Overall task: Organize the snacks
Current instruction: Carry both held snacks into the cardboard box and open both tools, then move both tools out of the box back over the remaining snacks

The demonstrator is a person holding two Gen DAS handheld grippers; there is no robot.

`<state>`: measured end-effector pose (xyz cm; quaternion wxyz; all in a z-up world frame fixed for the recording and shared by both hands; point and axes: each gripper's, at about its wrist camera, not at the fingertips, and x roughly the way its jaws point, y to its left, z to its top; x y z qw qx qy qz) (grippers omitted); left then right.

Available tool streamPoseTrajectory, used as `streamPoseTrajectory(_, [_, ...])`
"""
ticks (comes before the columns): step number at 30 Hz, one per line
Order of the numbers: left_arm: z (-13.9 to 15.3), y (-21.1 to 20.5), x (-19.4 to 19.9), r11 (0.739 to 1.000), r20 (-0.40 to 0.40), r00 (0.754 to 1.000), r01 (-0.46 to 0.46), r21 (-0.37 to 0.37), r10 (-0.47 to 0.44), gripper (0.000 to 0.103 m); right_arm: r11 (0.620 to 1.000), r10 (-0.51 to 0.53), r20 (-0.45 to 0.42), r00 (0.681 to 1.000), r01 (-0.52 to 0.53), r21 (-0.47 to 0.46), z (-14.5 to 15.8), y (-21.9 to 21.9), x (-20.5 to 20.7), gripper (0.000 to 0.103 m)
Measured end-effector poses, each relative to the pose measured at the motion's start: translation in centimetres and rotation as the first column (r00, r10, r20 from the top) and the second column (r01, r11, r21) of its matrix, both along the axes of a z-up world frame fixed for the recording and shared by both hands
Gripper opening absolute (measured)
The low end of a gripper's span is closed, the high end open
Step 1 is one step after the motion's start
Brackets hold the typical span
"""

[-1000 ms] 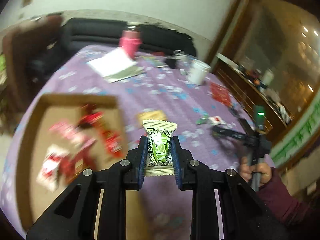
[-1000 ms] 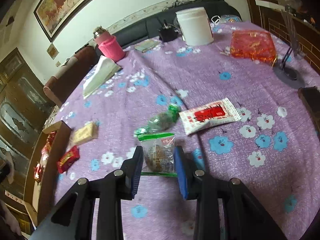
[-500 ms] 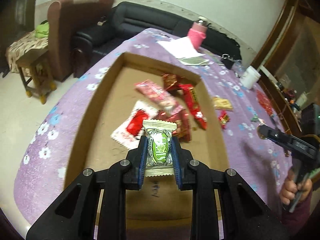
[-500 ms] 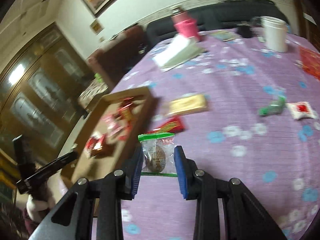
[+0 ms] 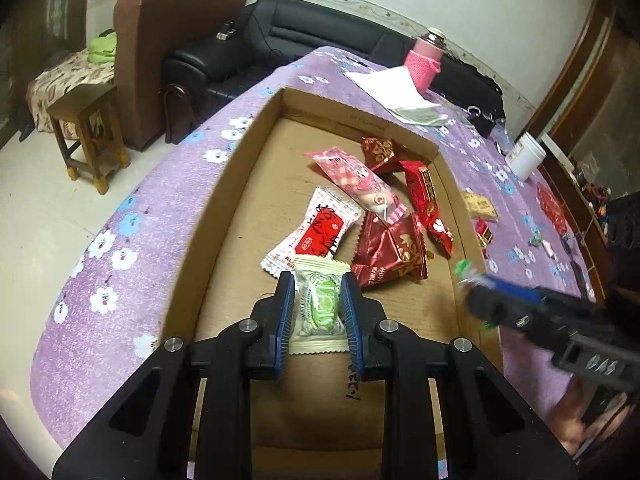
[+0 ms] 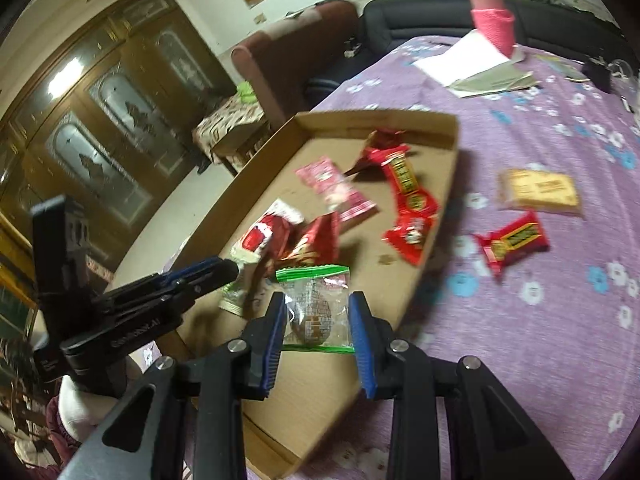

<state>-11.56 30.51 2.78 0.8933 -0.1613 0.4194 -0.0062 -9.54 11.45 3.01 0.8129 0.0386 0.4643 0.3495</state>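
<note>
Cardboard tray: shallow and brown, it lies on the purple flowered cloth of the desk, near the desk's edge on the armchair side.
Snacks in tray: several packets in red, pink and white wrappers lie loose around the middle and far part of the tray floor.
Left gripper: its blue-padded fingers pinch a pale packet with green print from both sides, above the near part of the tray.
Right gripper: its fingers pinch a clear packet with green strips and a brown piece inside, above the tray's near right corner.
Snacks outside tray: a small red packet and a beige packet lie on the cloth beside the tray's right wall.
Far side of desk: a pink-sleeved bottle, white papers and a white tub.
</note>
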Motion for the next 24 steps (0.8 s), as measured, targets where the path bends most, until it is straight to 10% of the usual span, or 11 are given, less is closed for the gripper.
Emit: streamPoseTrajectory(24, [2.6, -1.0, -2.8, 0.999, 0.044, 0.999, -0.024, -0.048, 0.026, 0.050, 0.985, -0.100, 0.147, 0.984, 0.119, -0.124, 1.3, -0.4, -1.7, 0.061])
